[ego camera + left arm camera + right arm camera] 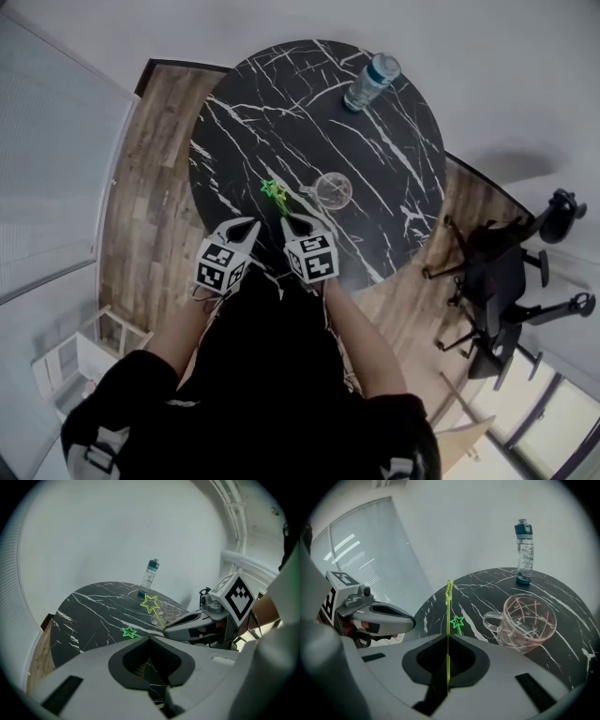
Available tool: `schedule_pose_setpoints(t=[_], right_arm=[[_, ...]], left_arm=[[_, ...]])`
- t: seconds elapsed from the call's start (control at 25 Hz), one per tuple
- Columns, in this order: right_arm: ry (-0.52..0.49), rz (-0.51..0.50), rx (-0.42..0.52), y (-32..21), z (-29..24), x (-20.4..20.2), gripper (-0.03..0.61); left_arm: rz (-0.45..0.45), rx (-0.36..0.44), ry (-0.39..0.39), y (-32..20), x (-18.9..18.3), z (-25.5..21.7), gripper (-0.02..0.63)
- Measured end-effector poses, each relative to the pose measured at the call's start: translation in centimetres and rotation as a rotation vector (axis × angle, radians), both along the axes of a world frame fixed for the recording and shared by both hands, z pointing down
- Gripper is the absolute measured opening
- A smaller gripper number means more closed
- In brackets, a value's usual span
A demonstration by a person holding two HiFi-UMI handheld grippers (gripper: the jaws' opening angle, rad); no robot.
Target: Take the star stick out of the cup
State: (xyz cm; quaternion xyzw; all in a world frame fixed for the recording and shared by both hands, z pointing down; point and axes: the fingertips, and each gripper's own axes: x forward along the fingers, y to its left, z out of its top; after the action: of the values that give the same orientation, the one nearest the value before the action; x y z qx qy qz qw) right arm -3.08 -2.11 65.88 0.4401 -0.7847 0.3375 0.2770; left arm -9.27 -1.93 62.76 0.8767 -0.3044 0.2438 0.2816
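A yellow-green star stick point(449, 620) stands upright in my right gripper point(448, 637), which is shut on its shaft; its star point(150, 603) is up in the air, clear of the cup. The clear glass cup point(527, 623) with a handle stands on the black marble table point(281, 103), to the right of the stick, with pink sticks inside. A second, greener star stick point(457, 621) lies on the table just ahead of both grippers. My left gripper point(150, 638) is shut with nothing seen between its jaws, close beside the right gripper point(292, 221).
A water bottle point(371, 82) with a blue cap stands at the table's far edge. Black chairs point(497, 272) are to the right of the table. A white shelf unit point(75, 361) sits on the wooden floor at lower left.
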Motion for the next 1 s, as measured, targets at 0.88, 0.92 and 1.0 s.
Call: schedule_pose_setpoints(t=[0.88, 0.92, 1.0], right_arm=[[0.050, 0.102, -0.074, -0.4, 4.3, 2.3, 0.005], [0.047, 0.112, -0.071, -0.6, 4.2, 2.4, 0.005], [0.047, 0.127, -0.075, -0.5, 4.2, 2.7, 0.005]], left_arm=[[-0.024, -0.021, -0.009, 0.3, -1.3, 1.0, -0.001], [-0.023, -0.022, -0.008, 0.4, -1.4, 1.0, 0.000], [-0.022, -0.024, -0.010, 0.6, -1.6, 1.0, -0.001]])
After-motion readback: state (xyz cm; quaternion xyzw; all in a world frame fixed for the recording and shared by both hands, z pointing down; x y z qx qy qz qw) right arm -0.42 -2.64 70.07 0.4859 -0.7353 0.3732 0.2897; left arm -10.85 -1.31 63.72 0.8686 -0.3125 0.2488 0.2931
